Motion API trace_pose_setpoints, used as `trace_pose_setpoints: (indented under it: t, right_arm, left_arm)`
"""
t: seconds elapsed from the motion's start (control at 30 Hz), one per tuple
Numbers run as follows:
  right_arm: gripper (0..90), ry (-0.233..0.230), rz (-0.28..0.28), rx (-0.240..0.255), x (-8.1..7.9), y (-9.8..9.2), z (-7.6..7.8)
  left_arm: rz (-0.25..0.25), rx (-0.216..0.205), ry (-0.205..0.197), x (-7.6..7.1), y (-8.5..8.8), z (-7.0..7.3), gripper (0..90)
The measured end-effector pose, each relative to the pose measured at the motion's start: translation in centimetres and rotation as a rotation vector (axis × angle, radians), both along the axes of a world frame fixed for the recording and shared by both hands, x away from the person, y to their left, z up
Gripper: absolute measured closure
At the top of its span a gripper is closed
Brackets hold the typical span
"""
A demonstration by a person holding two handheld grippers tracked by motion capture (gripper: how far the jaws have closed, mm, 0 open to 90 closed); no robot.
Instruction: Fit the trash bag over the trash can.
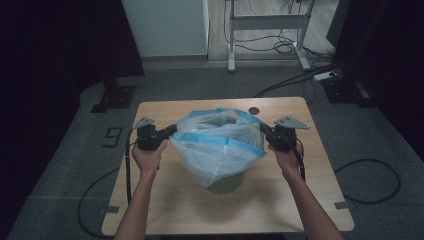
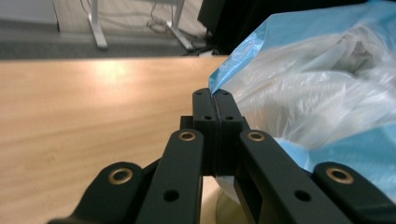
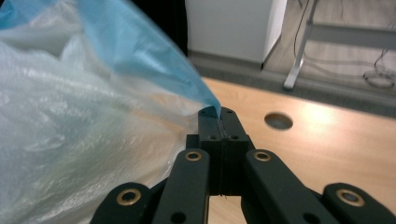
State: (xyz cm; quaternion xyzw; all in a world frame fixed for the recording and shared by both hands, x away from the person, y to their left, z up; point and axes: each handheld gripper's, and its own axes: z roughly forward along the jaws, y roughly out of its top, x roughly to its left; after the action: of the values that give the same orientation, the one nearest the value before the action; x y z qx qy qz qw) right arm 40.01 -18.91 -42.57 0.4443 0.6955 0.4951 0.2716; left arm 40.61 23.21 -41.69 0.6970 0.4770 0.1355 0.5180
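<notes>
I hold the plastic bag (image 1: 220, 145) stretched at mid-desk over a small round bin (image 1: 225, 184), my left gripper (image 1: 170, 132) and right gripper (image 1: 265, 131) each clamped on the blue hem (image 2: 243, 60) at opposite sides, to keep its mouth spread. Film thin, translucent, crinkled; wooden desk (image 1: 165, 200) smooth.

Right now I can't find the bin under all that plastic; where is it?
High view: the bin stands mid-table beneath the plastic bag, between both grippers.

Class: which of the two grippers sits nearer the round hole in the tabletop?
The right gripper, clamping the bag edge; the hole lies just beyond it.
</notes>
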Motion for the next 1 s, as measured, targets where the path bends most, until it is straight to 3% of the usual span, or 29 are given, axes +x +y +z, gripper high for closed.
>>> trace_pose_setpoints:
  t: [0.07,0.27,0.43,0.73,1.0]
  right_arm:
    - [88.7,0.043,0.026,0.022,0.6,0.3,-0.7]
    - [88.8,0.119,0.064,0.003,1.2,1.0,-1.8]
    - [88.8,0.176,0.072,-0.008,1.6,0.9,-2.6]
    - [88.8,0.207,0.081,-0.010,1.1,0.3,-3.8]
    - [88.8,0.237,0.081,-0.007,0.4,-0.9,-4.3]
  left_arm:
    - [-0.004,0.001,0.019,0.2,0.0,-0.5,89.5]
    - [-0.034,0.006,0.102,0.8,-0.5,-1.9,89.4]
    - [-0.054,0.029,0.129,0.9,-1.2,-2.5,89.3]
    - [-0.078,0.025,0.149,0.3,-1.5,-3.2,89.3]
    - [-0.089,0.020,0.191,-0.2,-0.9,-3.8,89.1]
